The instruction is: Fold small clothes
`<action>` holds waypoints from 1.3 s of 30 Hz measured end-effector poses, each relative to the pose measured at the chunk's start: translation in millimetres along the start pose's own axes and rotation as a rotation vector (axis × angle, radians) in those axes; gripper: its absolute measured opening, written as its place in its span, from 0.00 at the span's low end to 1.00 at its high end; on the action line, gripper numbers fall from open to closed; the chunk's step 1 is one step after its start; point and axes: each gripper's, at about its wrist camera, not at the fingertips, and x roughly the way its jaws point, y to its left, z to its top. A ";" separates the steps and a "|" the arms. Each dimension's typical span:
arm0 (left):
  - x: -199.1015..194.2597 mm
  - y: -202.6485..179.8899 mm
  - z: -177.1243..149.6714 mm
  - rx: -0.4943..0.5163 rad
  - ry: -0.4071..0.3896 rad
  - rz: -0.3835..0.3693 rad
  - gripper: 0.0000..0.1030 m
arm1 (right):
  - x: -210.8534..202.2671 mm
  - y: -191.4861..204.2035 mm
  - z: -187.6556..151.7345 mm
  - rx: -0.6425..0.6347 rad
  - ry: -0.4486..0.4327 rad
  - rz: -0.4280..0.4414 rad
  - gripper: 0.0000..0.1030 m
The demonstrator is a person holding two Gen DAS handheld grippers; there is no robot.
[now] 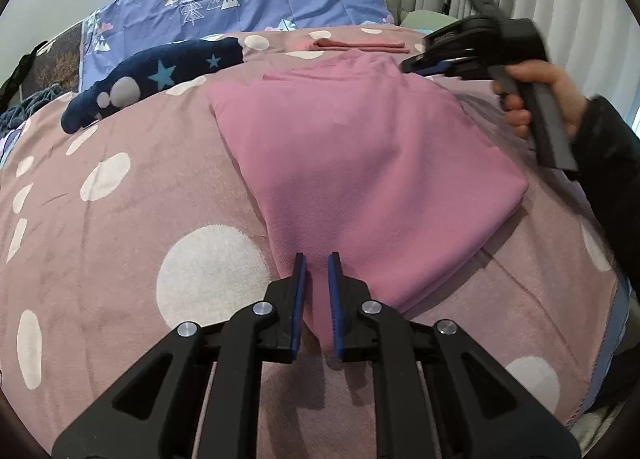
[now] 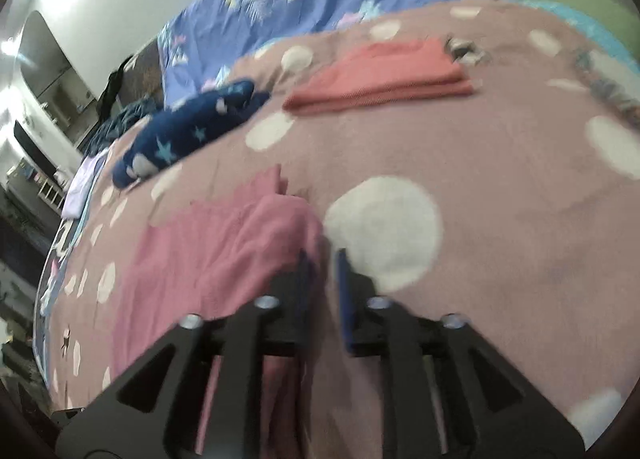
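Left wrist: left tool [image 1: 317, 263] pinches pink garment [image 1: 360, 163] corner; right tool [image 1: 416, 66] narrow, above far edge.

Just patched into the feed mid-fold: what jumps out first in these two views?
The pink garment dominates, spread mid-bed on the polka-dot bedspread, its near corner pinched in the left gripper. The right gripper sits at its far edge. Behind lie a navy star-print piece and a folded coral garment.
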 end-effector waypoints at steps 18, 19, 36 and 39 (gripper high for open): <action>84.4 79.2 93.5 -0.251 -0.016 -0.052 0.08 | -40.1 55.7 -130.9 -0.146 0.057 0.071 0.21; 82.6 79.3 91.0 -0.240 -0.014 -0.031 0.05 | -40.1 57.7 -131.7 -0.156 0.053 0.065 0.21; 27.4 23.6 22.3 -0.054 0.059 -0.046 0.54 | -73.8 61.6 -153.9 -0.248 0.044 -0.002 0.22; 21.8 17.6 17.2 -0.047 0.045 -0.029 0.54 | -68.4 56.1 -162.0 -0.250 0.046 -0.012 0.23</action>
